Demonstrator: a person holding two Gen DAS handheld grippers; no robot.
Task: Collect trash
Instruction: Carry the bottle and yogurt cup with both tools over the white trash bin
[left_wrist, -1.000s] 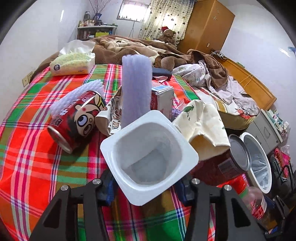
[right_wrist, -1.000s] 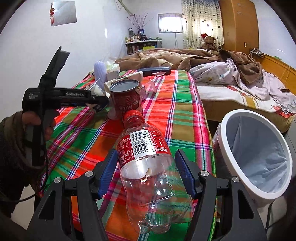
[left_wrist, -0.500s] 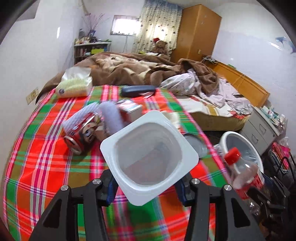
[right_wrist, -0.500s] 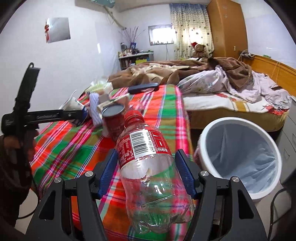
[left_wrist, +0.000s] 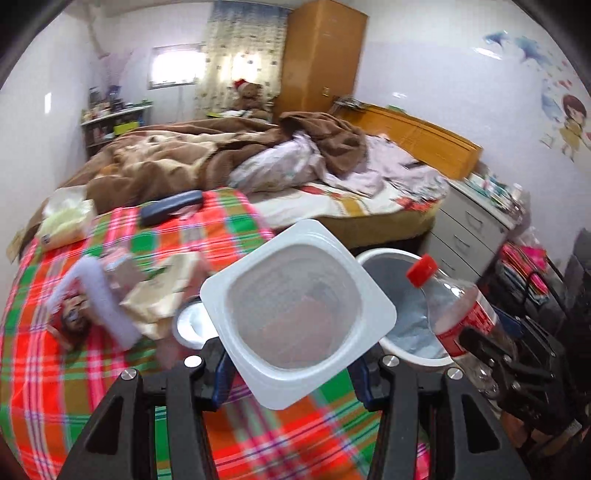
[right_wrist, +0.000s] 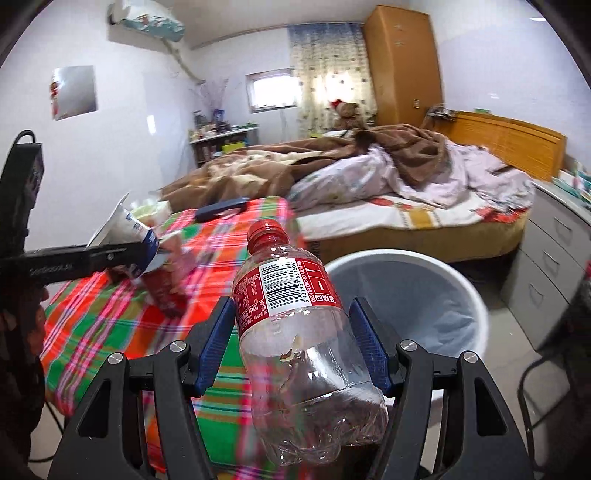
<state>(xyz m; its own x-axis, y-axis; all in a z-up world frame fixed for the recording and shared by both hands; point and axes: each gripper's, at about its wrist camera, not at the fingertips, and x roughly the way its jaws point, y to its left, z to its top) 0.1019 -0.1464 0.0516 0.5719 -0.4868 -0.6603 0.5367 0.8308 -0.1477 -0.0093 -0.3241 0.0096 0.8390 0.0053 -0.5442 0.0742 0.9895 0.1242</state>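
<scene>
My left gripper (left_wrist: 291, 365) is shut on an empty white plastic cup (left_wrist: 299, 314), held above the plaid table edge with its mouth toward the camera. In the right wrist view that cup (right_wrist: 127, 230) shows from the side at the left. My right gripper (right_wrist: 293, 339) is shut on a clear plastic bottle (right_wrist: 295, 332) with a red cap and red label, its neck pointing away. The same bottle (left_wrist: 458, 314) appears at the right of the left wrist view. A white trash bin (right_wrist: 417, 295) with a grey liner stands on the floor just beyond both grippers, also seen as the bin (left_wrist: 410, 332) behind the cup.
On the plaid tablecloth (left_wrist: 55, 369) lie a red can (left_wrist: 70, 321), a lilac roll (left_wrist: 103, 299), a beige cloth (left_wrist: 162, 291), a tissue pack (left_wrist: 66, 218) and a dark case (left_wrist: 171, 206). A bed (right_wrist: 406, 192) and grey drawers (right_wrist: 550, 258) stand beyond.
Both grippers have risen and swung right, away from the table litter and toward the bin. The cup and the bottle stay gripped; the bin now fills more of both views.
</scene>
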